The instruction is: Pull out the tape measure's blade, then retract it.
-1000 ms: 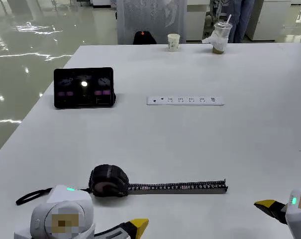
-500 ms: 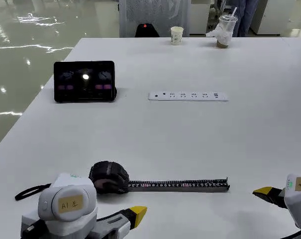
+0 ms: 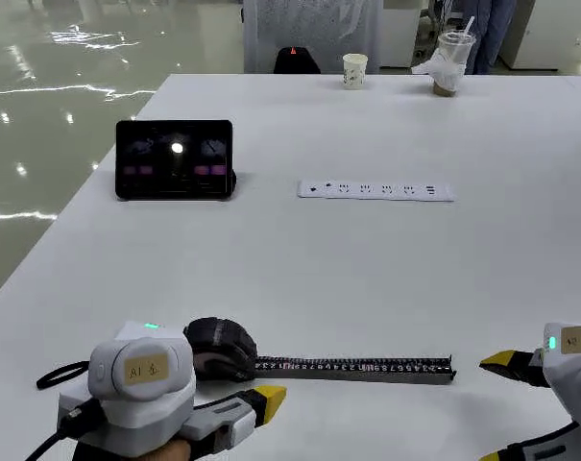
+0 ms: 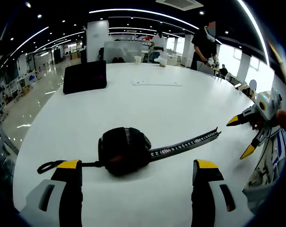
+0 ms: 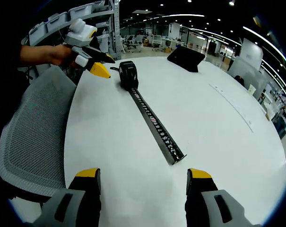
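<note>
So, pull-out looks done: blade (image 5: pixel 154 126) lies flat on the table (image 3: pixel 367 279), stretched out from the case (image 4: pixel 124 150) toward the person's right, numbers up, hook (image 5: pixel 177 157) at the far end. Case sits near the table's front edge, strap (image 4: pixel 50 165) trailing off to its left. Left gripper (image 4: pixel 138 166) has jaws wide apart, nothing in them; in the left gripper view the case lies just ahead of the tips, roughly centred between them, not touched. Right gripper (image 5: pixel 143 174) also has jaws apart and is empty; in the right gripper view it faces straight down the blade, hook just ahead of the tips, with a clear gap of table between. In the head view, its yellow tip points at the hook from the right, near but apart. Nothing holds the tape, yet the blade is out, so my guess is a lock or friction keeps it there; can't see any lock button well enough to say. Step in hand, as I judge it: start of retract. Next move likely needs the left jaws to close on the case to pin it, and the right jaws to pinch the hook end flat and feed it back, or something to free the lock. Risk: blade snaps back and the case skids if it isn't held. Tablet (image 3: pixel 175 158) and power strip (image 3: pixel 376 190) sit well clear further back.
</note>
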`<state>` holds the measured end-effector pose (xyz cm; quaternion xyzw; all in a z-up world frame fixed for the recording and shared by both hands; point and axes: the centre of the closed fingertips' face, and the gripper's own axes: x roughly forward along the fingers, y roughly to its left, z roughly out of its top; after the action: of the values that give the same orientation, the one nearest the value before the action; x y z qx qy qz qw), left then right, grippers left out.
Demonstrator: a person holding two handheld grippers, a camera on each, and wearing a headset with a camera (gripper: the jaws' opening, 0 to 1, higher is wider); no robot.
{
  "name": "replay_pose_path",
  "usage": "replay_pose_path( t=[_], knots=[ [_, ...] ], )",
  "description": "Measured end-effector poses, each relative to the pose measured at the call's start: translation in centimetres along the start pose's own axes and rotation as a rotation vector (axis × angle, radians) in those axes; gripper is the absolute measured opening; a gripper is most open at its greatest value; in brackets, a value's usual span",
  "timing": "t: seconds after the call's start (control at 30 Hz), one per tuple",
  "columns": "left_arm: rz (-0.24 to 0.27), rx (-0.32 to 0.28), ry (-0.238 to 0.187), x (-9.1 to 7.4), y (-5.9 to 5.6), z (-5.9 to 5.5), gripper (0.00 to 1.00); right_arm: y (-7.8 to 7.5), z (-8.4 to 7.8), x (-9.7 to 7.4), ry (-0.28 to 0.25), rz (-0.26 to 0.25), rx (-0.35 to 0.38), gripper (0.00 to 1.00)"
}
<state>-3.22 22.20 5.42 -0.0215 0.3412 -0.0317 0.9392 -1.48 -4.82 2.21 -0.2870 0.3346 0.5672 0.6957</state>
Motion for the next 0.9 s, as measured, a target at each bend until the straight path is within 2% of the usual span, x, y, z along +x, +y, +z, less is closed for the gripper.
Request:
replay_pose_path(
  t=[0.27,0.5,0.63,0.9],
  knots=[
    [0.012,-0.035,0.007,0.9,0.5,0.4,0.88,-2.0,0.2,0.3,0.007,0.010,-0.053,0.66],
    [0.018,-0.061,0.009,1.9,0.8,0.9,0.82,-3.1,0.6,0.8,0.015,0.025,-0.101,0.59],
    [0.021,-0.081,-0.002,2.3,0.9,1.3,0.79,-3.4,0.9,1.1,0.020,0.040,-0.127,0.51],
    [0.036,-0.103,0.015,3.0,1.5,1.1,0.69,-4.3,0.7,2.2,0.046,0.050,-0.191,0.37]
  ],
)
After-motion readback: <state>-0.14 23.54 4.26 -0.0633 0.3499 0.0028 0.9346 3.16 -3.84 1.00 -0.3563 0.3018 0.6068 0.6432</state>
